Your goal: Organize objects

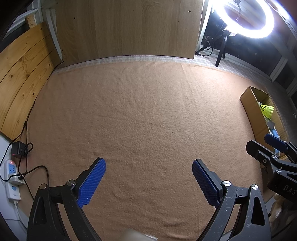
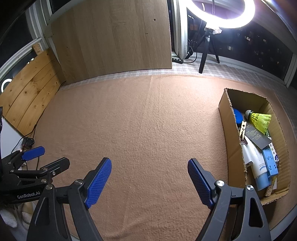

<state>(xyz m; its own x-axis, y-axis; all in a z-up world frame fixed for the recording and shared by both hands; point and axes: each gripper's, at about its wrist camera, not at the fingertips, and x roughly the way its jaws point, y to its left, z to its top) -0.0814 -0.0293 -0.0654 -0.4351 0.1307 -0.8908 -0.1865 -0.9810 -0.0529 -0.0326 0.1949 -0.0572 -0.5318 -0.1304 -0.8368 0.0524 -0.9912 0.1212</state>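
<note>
A tan cloth (image 2: 141,118) covers the desk under a ring light (image 2: 220,16); the box (image 2: 229,129) (already filled) sits right of the right claw (image 2: 149,182), both claws wide and empty.

Below me stretches a surface covered by a peach-orange fleecy cloth (image 2: 141,129), faintly creased, with a pale checked cover (image 2: 232,69) showing beyond its far edge. On the cloth to my right sits an open cardboard box (image 2: 227,129), and on the checked strip stand the black tripod legs of a ring light (image 2: 203,63), beside a black inline cable switch (image 2: 177,60). Off the cloth's left edge lie a white power strip (image 1: 12,178) and a small black adapter (image 1: 18,149) with their cables.
</note>
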